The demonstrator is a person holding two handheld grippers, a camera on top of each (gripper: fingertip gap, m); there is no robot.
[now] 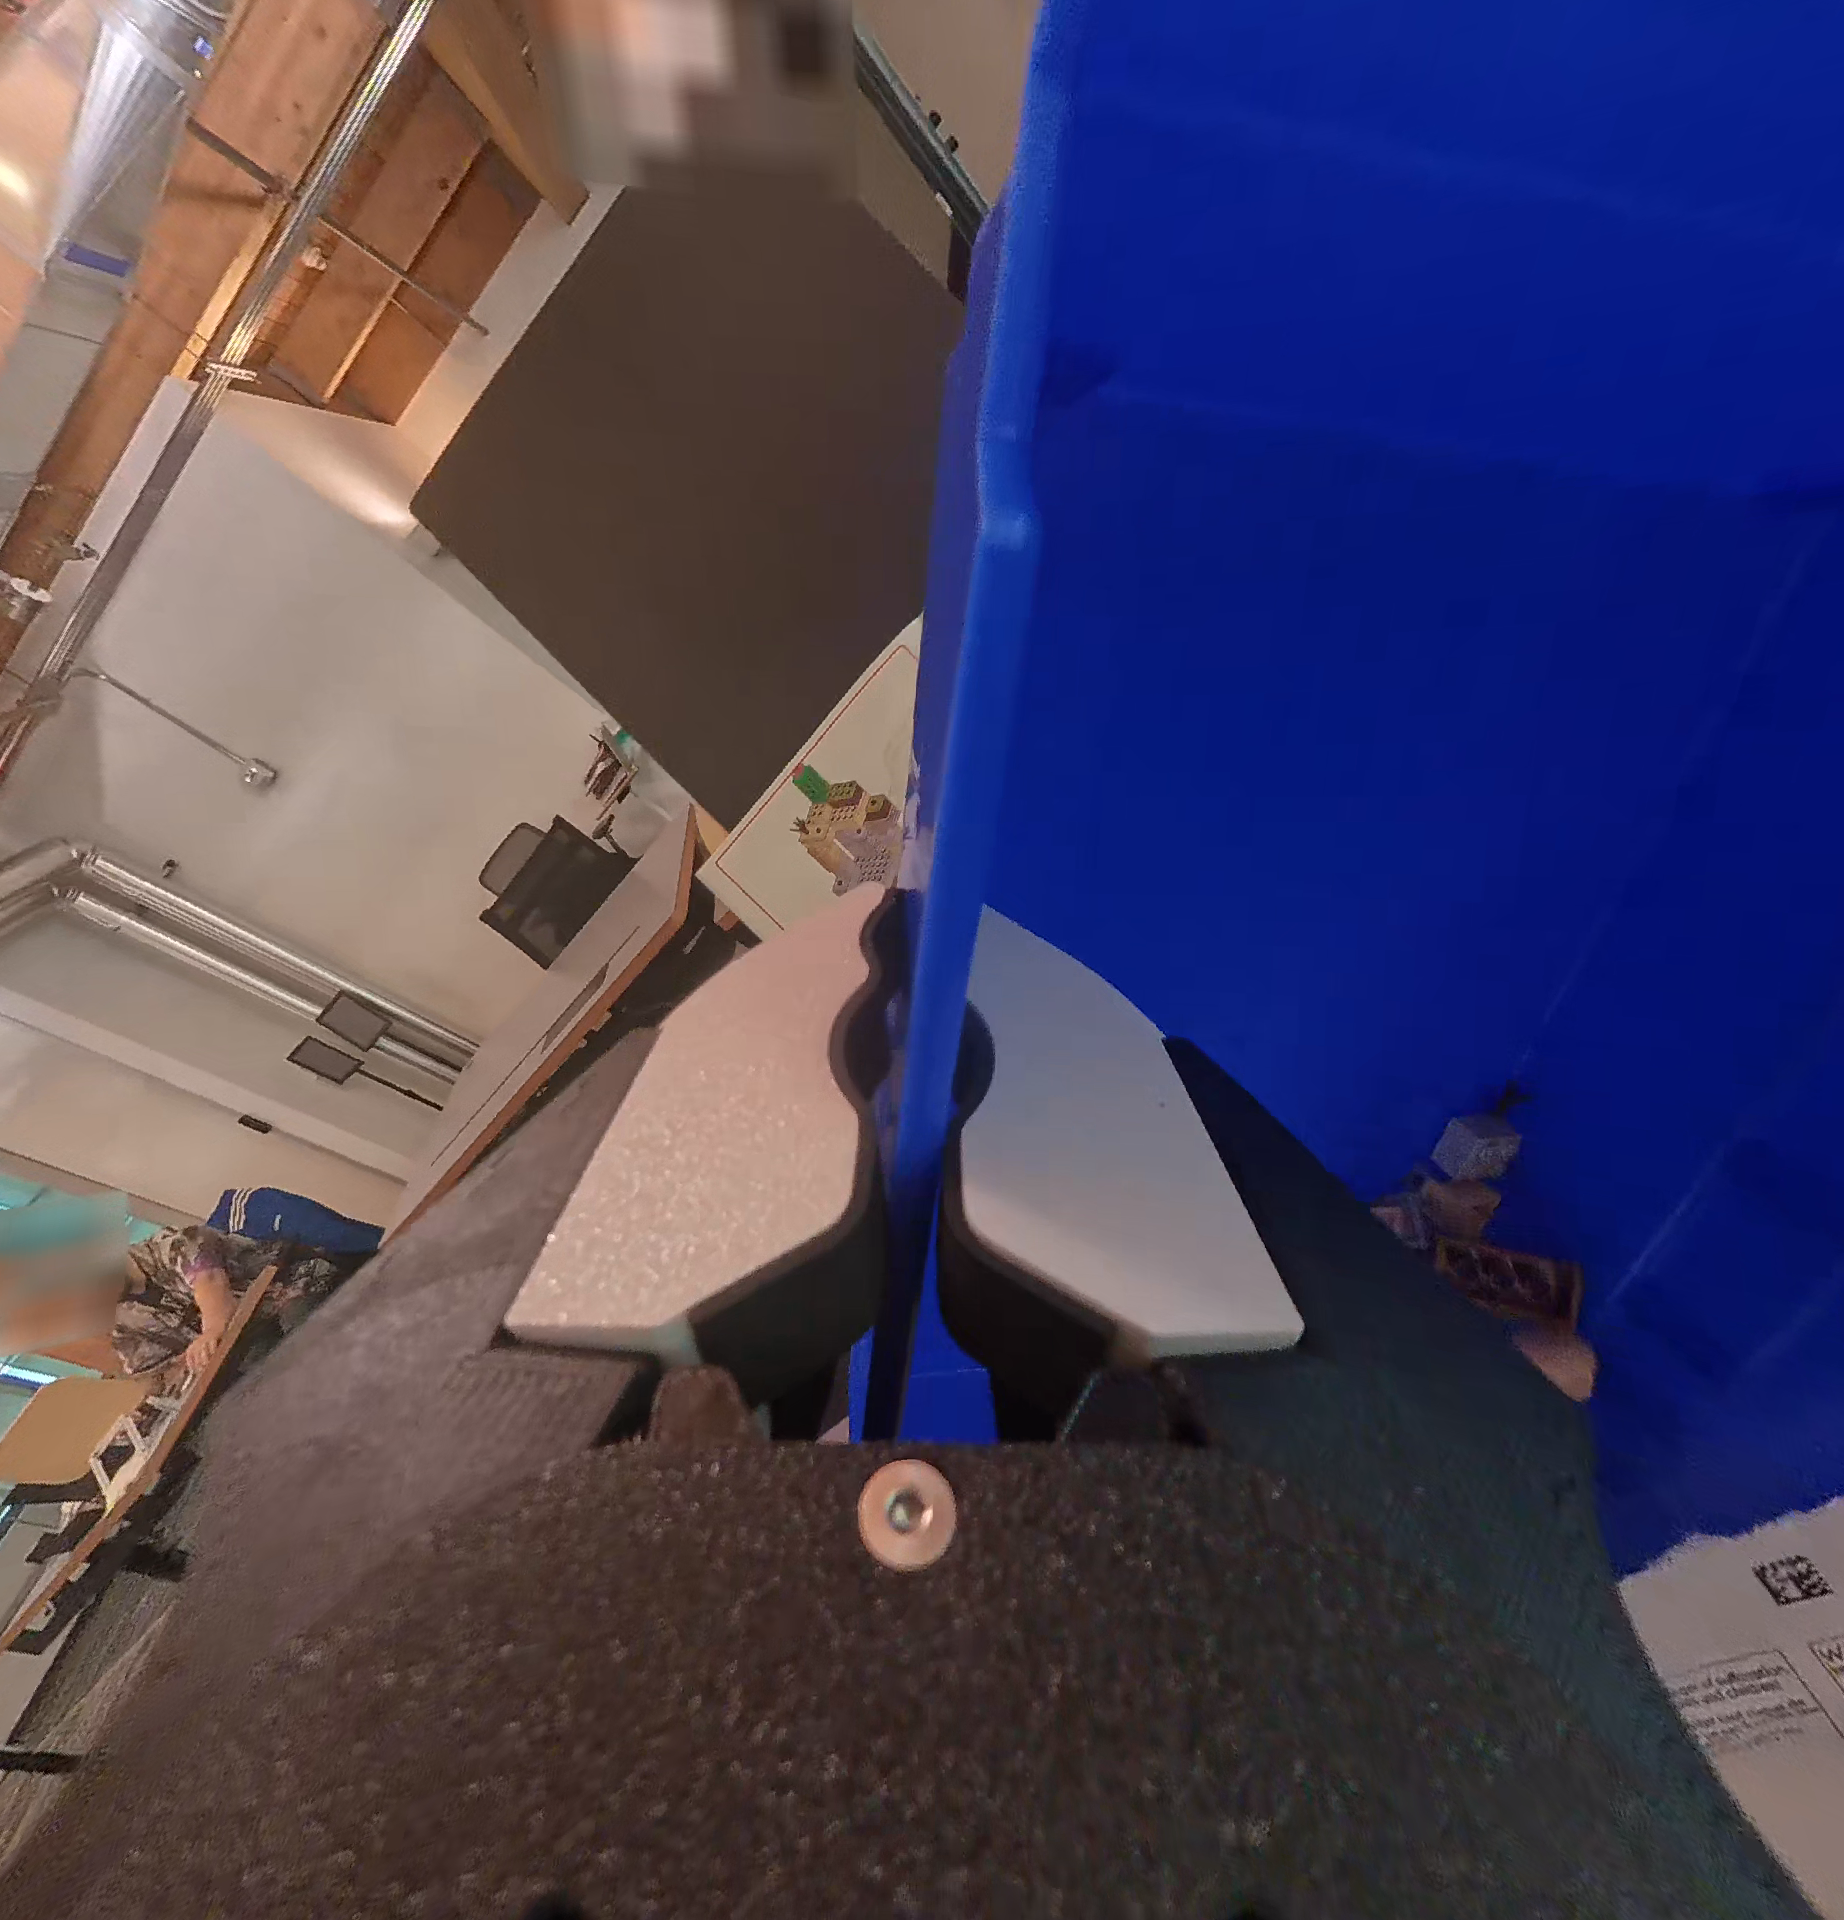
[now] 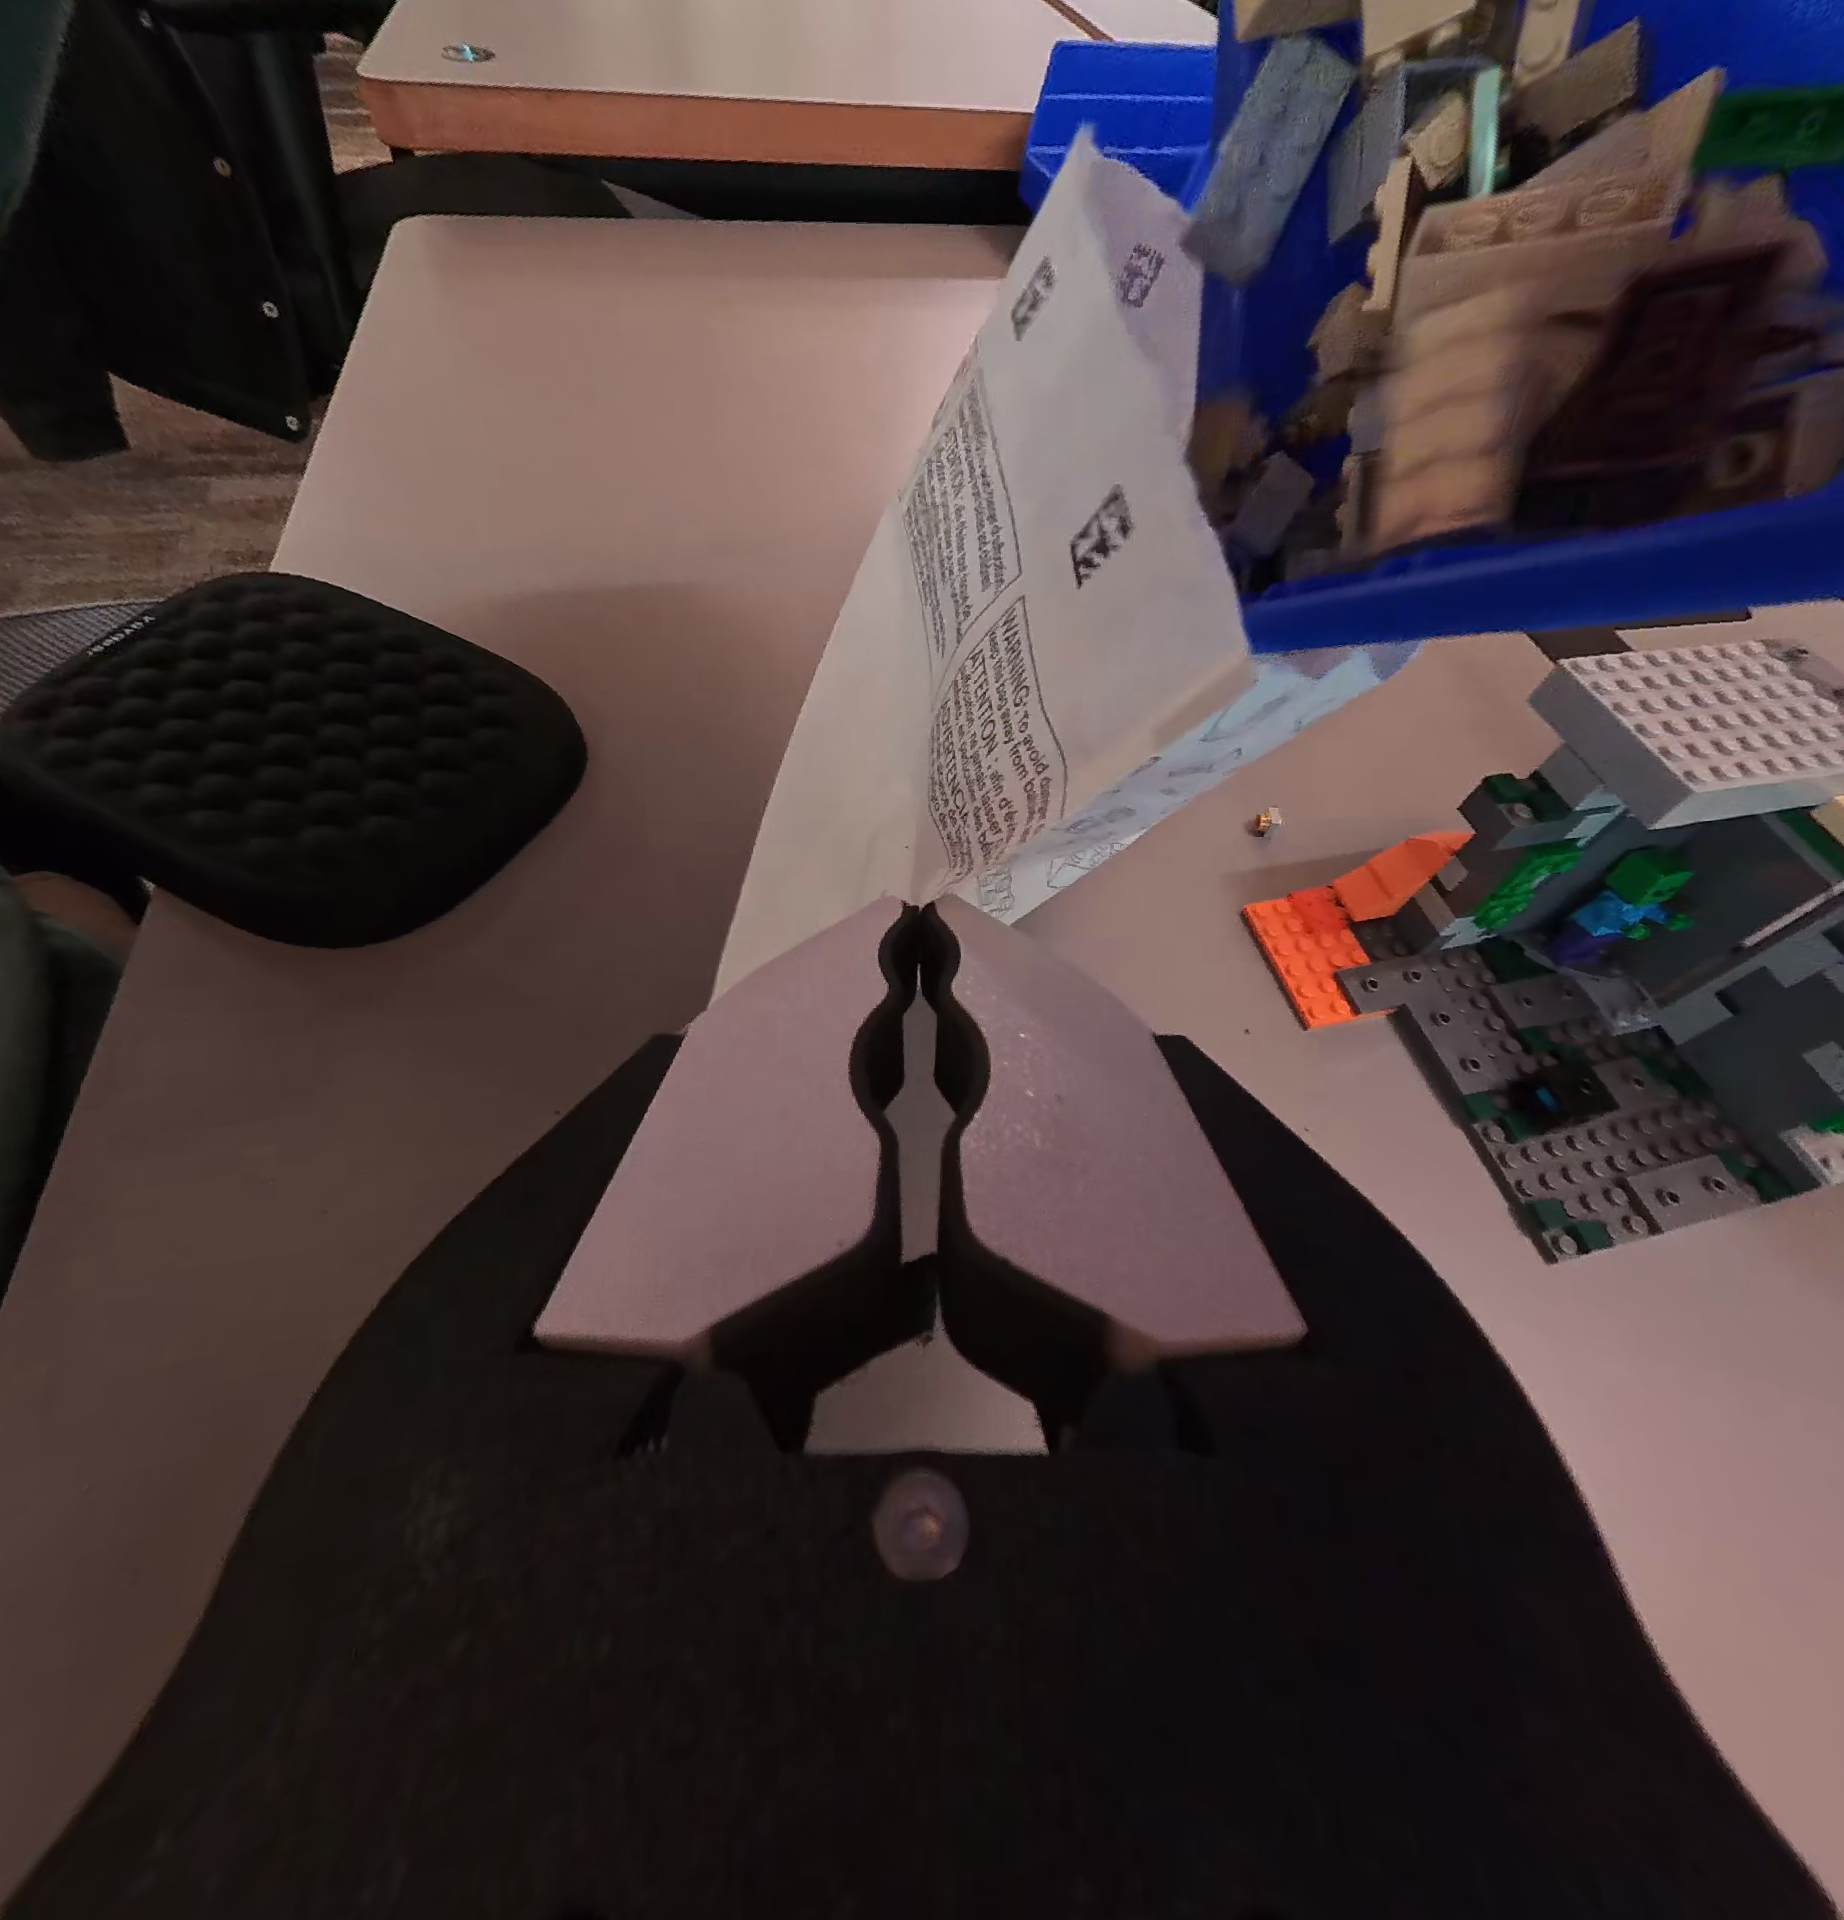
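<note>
1. The left gripper is clamped on the thin wall of a blue bin; one pad is pressed on the outer face and the other on the inner face, with the wall running straight up between them.
2. Just right of that gripper, inside the bin, a few small toy bricks lie in a corner, grey, tan and dark red. Below them a white printed sheet is seen at the picture's edge.
3. Beyond the left fingertips, to the left of the bin wall, a white board with a picture of a brick model is seen, and farther off a room with desks and a black chair.
4. The right gripper is closed tight on the bottom corner of a white plastic bag printed with black text; the corner is pinched at the very fingertips and the bag rises up and to the right.
5. Up and to the right of the bag, the blue bin is seen tilted and blurred, full of mixed toy bricks.
6. To the right of the right gripper, on the table, a grey, orange and green brick model stands, with one tiny gold piece near it. A light-blue printed sheet lies under the bag.
7. To the left of the gripper, a black padded armrest is seen at the table's edge.
</note>
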